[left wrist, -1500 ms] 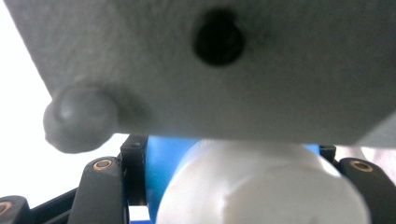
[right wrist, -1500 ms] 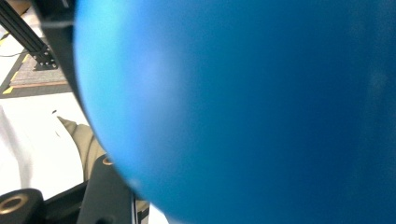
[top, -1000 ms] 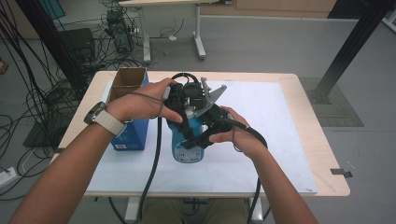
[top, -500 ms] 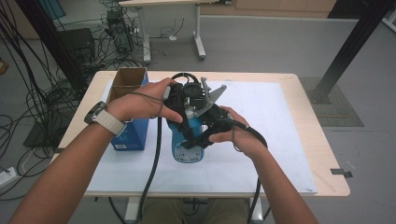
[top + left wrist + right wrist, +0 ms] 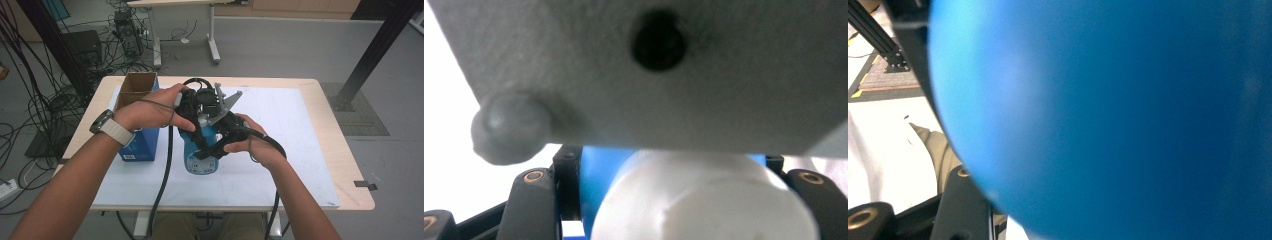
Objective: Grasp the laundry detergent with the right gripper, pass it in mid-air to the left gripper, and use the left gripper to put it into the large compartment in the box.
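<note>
A blue bottle (image 5: pixel 200 161) with a label stands upright on the white mat (image 5: pixel 290 150) at mid-table. My left gripper (image 5: pixel 201 116) comes in from the left at its top. In the left gripper view the jaws are shut on the bottle's white cap (image 5: pixel 704 205), with the blue bottle (image 5: pixel 599 172) behind it. My right gripper (image 5: pixel 210 142) is shut on the bottle's body from the right side. In the right gripper view the blue bottle (image 5: pixel 1123 120) sits tight against the lens, and one black finger (image 5: pixel 962 207) shows at lower left. The right gripper's grey plate (image 5: pixel 664 70) hangs just above the cap.
An open blue cardboard box (image 5: pixel 137 117) stands on the table's left part, close to the left hand. The wooden table edge (image 5: pixel 330 105) runs around the mat. Cables lie on the floor (image 5: pixel 45 115) at left; a black post (image 5: pixel 370 55) stands at far right.
</note>
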A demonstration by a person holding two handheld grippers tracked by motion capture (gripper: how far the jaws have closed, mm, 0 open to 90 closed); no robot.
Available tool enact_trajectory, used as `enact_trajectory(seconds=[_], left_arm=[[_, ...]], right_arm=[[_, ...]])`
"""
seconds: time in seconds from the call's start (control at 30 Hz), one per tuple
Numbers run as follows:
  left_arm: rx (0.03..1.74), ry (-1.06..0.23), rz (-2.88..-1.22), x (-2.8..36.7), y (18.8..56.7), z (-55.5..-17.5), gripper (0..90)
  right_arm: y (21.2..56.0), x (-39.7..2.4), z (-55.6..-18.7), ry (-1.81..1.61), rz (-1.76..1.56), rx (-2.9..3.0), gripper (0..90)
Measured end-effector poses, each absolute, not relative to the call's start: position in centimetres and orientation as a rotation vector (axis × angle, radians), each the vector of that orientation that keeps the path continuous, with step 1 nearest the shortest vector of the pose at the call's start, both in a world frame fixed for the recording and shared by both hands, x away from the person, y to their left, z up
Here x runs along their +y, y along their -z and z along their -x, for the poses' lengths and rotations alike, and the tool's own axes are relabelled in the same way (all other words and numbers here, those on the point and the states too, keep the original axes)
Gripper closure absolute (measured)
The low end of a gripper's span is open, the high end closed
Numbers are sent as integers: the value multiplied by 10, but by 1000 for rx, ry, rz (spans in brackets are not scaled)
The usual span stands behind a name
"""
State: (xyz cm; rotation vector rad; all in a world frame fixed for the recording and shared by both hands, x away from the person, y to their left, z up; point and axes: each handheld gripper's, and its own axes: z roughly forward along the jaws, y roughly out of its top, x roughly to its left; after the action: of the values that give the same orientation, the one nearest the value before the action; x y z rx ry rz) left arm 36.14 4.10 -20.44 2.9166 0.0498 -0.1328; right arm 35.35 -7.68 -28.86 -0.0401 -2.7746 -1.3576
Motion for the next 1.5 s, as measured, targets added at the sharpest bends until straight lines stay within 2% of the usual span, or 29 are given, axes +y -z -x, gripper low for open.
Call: enact_trajectory(seconds=[0.73, 0.77, 0.87, 1.0, 1.2, 1.5], left_arm=[[55, 111, -2925, 42, 200, -357, 385], [46, 107, -2925, 42, 199, -357, 385], [61, 79, -2932, 45, 197, -357, 384], [97, 49, -2930, 49, 195, -359, 382], [165, 22, -2937, 52, 190, -361, 382], [334, -29, -2954, 55, 172, -363, 381]], right_arm=[[287, -76, -351, 1368, 35, -2763, 430], [286, -77, -350, 1360, 56, -2755, 419], [288, -80, -350, 1357, 59, -2751, 284], [291, -99, -352, 1253, 123, -2828, 202], [286, -133, -359, 1129, 308, -2899, 116], [279, -164, -364, 830, 423, -3035, 72]])
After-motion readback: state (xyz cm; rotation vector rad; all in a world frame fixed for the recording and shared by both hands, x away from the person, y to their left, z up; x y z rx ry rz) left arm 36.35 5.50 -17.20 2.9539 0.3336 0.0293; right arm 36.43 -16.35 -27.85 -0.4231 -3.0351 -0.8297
